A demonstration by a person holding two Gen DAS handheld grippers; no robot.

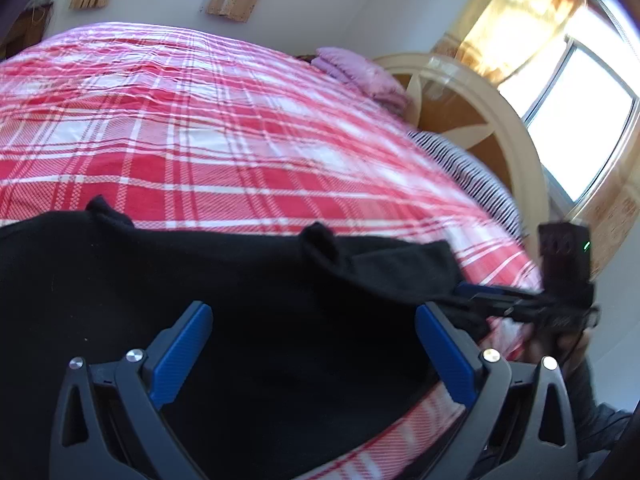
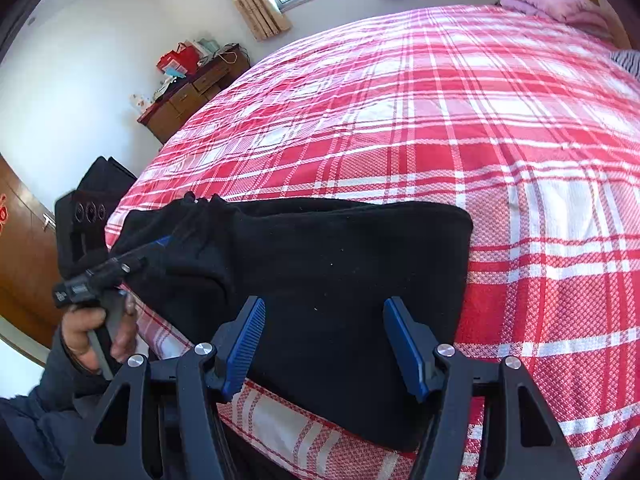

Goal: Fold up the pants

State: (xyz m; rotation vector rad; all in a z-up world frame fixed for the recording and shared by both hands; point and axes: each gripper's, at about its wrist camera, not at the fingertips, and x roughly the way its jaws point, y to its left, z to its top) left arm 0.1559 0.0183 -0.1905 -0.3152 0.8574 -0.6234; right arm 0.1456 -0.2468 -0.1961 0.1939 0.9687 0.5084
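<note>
Sunlit walls and two curtained windows framed the bed (image 2: 520,160), which was spread with a red and white plaid cover (image 1: 200,140). My black pants (image 2: 340,272) lay folded into a thick rectangle on the near part of that cover, close to the bed's edge, with one bunched end reaching toward my left side. At the far end of the bed a pink folded blanket (image 1: 360,72) sat against the cream and brown headboard (image 1: 472,120), and a striped pillow (image 1: 472,168) lay just beside it. Against the wall stood a wooden dresser (image 2: 192,92) piled with red bags and small clutter.

My right gripper (image 2: 324,344) hung above the near edge of the pants with its blue pads (image 2: 244,344) standing well apart and nothing pressed between them; the black cloth simply lay underneath. My left gripper (image 1: 316,356) likewise showed its blue pads (image 1: 184,352) spread wide over the dark fabric, released, with no fold caught between them. Seen from the right wrist camera, the left tool's tip reached into the bunched end of the pants, though I could not tell whether it touched the cloth. My left hand (image 2: 96,328) wrapped around that tool's handle, a dark sleeve (image 2: 52,392) running down behind it. Both views were slightly blurred at the edges
</note>
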